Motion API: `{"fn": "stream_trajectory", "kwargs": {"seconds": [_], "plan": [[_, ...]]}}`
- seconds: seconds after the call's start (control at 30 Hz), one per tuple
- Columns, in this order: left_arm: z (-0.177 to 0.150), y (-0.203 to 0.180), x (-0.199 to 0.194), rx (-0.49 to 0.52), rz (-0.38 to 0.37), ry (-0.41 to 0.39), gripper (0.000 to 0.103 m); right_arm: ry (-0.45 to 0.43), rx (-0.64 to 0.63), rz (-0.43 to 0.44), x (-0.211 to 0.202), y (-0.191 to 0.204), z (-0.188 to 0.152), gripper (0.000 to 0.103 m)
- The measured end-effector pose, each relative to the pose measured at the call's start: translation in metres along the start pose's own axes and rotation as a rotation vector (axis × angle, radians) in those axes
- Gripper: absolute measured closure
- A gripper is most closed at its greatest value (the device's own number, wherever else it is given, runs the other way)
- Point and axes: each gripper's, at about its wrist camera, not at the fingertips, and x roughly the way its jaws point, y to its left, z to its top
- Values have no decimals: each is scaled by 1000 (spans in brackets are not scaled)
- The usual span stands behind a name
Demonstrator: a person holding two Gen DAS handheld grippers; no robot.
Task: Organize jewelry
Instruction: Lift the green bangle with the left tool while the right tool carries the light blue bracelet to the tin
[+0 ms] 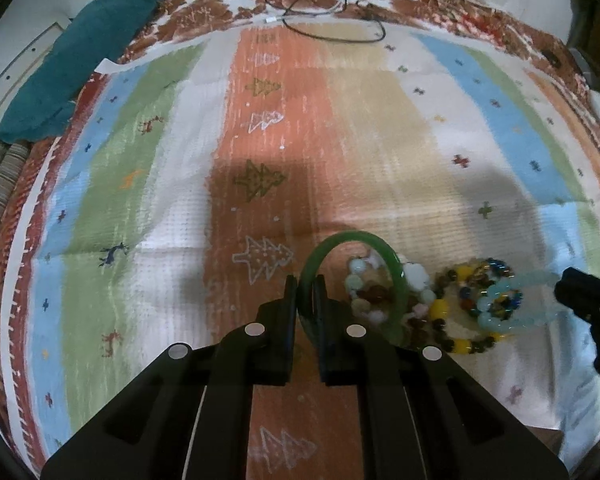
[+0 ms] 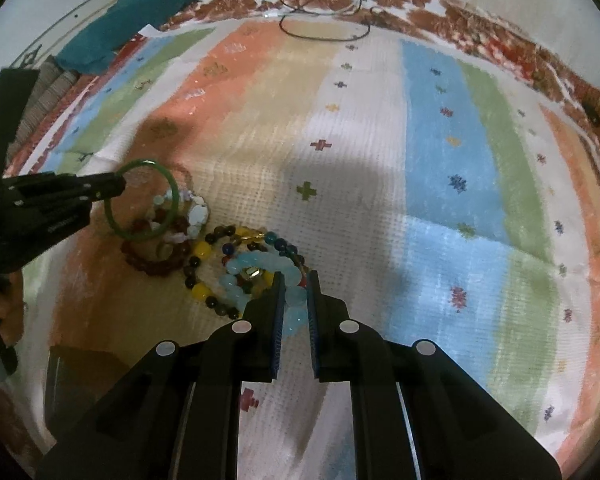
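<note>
My left gripper is shut on a smooth green bangle, which stands lifted over a heap of beaded bracelets on the striped cloth. In the right wrist view the same bangle hangs from the left gripper. My right gripper is shut on a pale blue bead bracelet, held just above the heap. The blue bracelet and the right gripper also show at the right of the left wrist view. A yellow-and-dark bead bracelet and a dark red one lie below.
A teal cloth is bunched at the far left corner of the striped cloth. A black cable loops along the far edge. A white-and-pastel bead bracelet rests in the heap. A dark box sits near the cloth's near left edge.
</note>
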Motion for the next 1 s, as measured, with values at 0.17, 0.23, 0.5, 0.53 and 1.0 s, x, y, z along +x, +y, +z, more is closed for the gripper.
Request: {"fn": "stream_trajectory", "kwargs": {"seconds": [0.17, 0.23, 0.5, 0.53, 1.0], "plan": [[-2, -4, -23, -6, -13, -31, 95, -30, 9, 13, -17, 3, -4, 91], [-5, -5, -33, -4, -15, -44, 95, -46, 14, 9, -23, 3, -4, 91], [-18, -1, -61, -20, -19, -71, 95, -123, 26, 14, -51, 8, -8, 91], [-20, -1, -63, -20, -20, -73, 95, -129, 29, 17, -53, 8, -9, 91], [-40, -10, -110, -22, -65, -149, 95, -229, -2, 0, -94, 24, -26, 91]]}}
